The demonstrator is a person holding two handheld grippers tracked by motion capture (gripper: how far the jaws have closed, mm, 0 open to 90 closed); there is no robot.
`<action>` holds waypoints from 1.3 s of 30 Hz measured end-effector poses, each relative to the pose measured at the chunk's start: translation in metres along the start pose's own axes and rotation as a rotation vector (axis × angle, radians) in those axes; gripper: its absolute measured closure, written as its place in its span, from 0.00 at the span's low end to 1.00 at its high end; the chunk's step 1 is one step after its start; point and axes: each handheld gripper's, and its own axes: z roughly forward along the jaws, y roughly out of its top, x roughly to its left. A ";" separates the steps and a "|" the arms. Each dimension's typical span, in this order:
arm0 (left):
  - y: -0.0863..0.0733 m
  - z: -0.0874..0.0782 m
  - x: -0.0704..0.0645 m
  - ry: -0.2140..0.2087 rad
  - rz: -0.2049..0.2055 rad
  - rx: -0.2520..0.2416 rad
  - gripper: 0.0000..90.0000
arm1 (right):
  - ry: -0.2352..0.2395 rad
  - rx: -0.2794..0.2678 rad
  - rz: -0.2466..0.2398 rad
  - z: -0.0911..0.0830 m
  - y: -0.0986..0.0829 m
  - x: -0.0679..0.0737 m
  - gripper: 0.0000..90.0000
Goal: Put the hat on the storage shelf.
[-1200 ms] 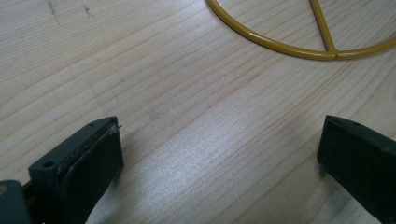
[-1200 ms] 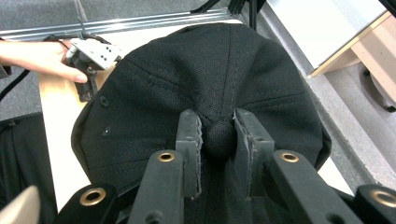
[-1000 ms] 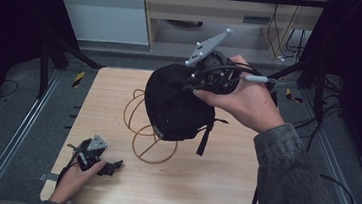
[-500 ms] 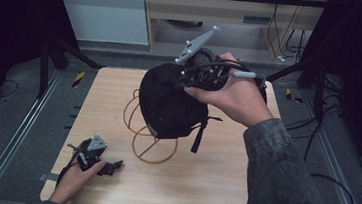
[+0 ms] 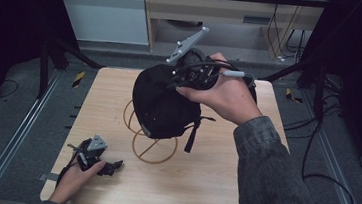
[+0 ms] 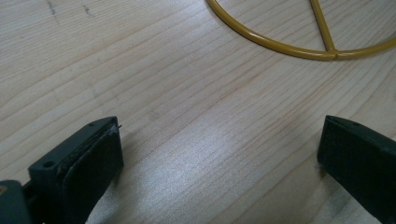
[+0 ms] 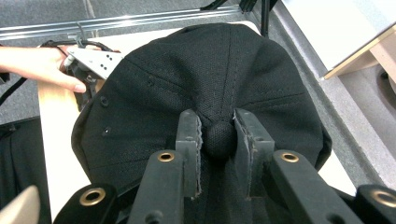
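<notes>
A black cap [image 5: 161, 102] hangs in the air above a yellow wire stand [image 5: 152, 147] in the high view. My right gripper [image 5: 184, 77] holds it from above. In the right gripper view that gripper [image 7: 217, 135] is shut on the cap's top button [image 7: 219, 139], with the crown [image 7: 205, 79] spread out beyond. A strap [image 5: 192, 133] dangles from the cap. My left gripper [image 5: 112, 167] rests on the table near its front left corner. In the left gripper view its jaws stand wide open over bare wood [image 6: 196, 140], and the stand's ring [image 6: 280, 44] lies ahead.
The wooden table [image 5: 221, 186] sits between metal rails [image 5: 8, 150]. A cabinet and cables stand behind it. Black and yellow tape pieces [image 5: 78, 78] lie on the grey floor.
My right gripper has carried the cap a little to the left and lower, closer over the wire stand. The left gripper has stayed put.
</notes>
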 end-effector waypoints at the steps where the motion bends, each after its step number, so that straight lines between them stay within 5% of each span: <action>1: 0.000 0.000 0.000 0.000 -0.001 0.000 0.00 | 0.003 0.001 -0.004 0.002 0.001 0.000 0.81; 39: 0.000 0.000 0.000 -0.001 0.000 0.001 0.00 | 0.034 0.061 -0.006 0.051 0.028 0.004 0.81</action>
